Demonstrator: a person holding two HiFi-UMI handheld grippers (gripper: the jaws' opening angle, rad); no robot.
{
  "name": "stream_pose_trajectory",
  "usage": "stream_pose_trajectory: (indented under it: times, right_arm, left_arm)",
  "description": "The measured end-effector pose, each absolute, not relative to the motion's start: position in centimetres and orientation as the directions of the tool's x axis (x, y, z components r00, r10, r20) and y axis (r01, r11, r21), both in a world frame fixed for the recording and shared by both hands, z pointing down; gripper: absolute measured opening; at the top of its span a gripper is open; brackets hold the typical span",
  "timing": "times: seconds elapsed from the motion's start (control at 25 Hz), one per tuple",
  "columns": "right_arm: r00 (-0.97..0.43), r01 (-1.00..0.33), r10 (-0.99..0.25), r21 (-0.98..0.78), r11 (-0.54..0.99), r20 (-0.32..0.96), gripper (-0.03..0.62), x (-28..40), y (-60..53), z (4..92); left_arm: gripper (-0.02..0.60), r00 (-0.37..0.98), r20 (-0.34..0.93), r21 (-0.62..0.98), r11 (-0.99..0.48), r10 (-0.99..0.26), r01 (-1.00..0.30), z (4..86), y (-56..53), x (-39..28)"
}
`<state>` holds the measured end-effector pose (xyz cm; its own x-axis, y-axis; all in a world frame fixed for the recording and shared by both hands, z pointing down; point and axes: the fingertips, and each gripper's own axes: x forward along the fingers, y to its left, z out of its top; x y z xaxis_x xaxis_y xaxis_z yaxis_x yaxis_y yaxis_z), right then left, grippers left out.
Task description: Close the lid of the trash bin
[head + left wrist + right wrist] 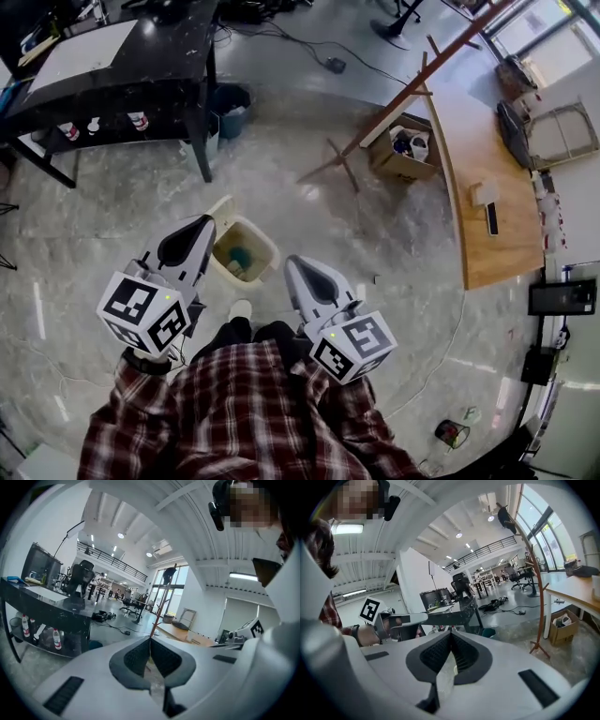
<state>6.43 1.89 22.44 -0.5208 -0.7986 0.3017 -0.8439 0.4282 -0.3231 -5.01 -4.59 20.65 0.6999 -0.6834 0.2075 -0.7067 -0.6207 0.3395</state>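
Trash bin [272,253]: stands open on the grey floor just ahead of the person's feet, lid [221,205] tipped up at its far-left edge, something teal inside. Left gripper [201,225]: hovers just left of the bin, tip near the lid, jaws pressed together on nothing. Right gripper [292,263]: hangs just right of the bin, jaws likewise together and empty. Black worktop [159,56] beyond; cardboard box [401,155] well to the right.

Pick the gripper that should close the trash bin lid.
Left, probably. The left gripper sits beside the raised lid at the far-left corner of the trash bin; the right gripper is across the bin, farther away. Both are shut, holding nothing.
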Motion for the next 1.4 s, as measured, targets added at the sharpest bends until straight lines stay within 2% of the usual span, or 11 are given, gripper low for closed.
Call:
stream_pose_trajectory:
  times: [0.52,0.8,1.4]
  right_arm:
    - [-0.726,-0.687,-0.582,-0.388,0.614,0.365,0.014,3.8,-3.2,26.5]
    - [-0.768,-0.639,-0.513,-0.416,0.647,0.382,0.014,5.2,-3.2,28.8]
    - [-0.779,-0.623,-0.446,-0.458,0.634,0.442,0.014,5.5,-3.3,33.5]
  left_arm:
    - [0.012,0.508,0.318,0.382,-0.383,-0.8,-0.841,26.0,-6.5,-7.4]
    - [0.012,0.442,0.356,0.353,-0.319,-0.824,-0.879,27.6,-5.2,-6.7]
    - [0.014,0.491,0.43,0.383,-0.339,-0.758,-0.859,34.3,-7.2,-6.7]
